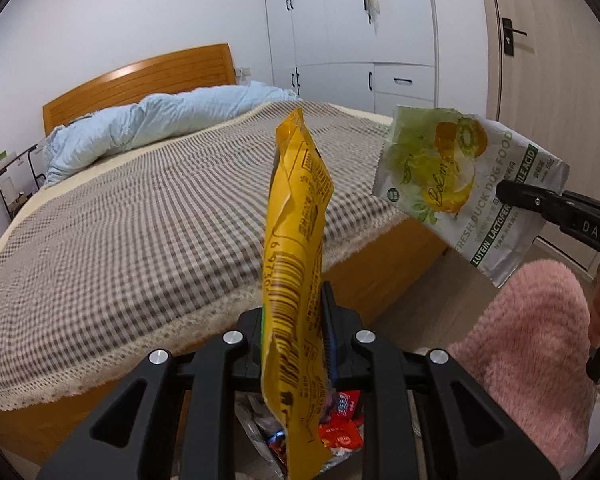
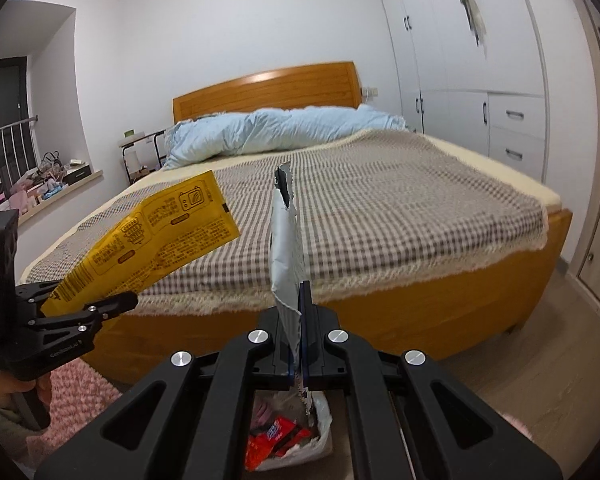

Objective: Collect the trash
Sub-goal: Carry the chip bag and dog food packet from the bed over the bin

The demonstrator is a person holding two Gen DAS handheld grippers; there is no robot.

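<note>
The yellow wrapper (image 1: 296, 264) stood edge-on in your left gripper (image 1: 296, 320), jaws clamped on its lower part, its top rising ahead of the fingers. The dog food pouch (image 1: 468, 184) sat pinched flat in your right gripper (image 2: 298, 320), jaws pressed together on it. Below both grippers lay the trash bag (image 2: 320, 420), open, red packets (image 2: 276, 436) inside. Ahead of the fingers spread the bed (image 2: 380, 208) with its checked cover, blue duvet (image 2: 276, 128) at the headboard. A pink sleeve (image 1: 532, 344) showed just beside your right gripper.
</note>
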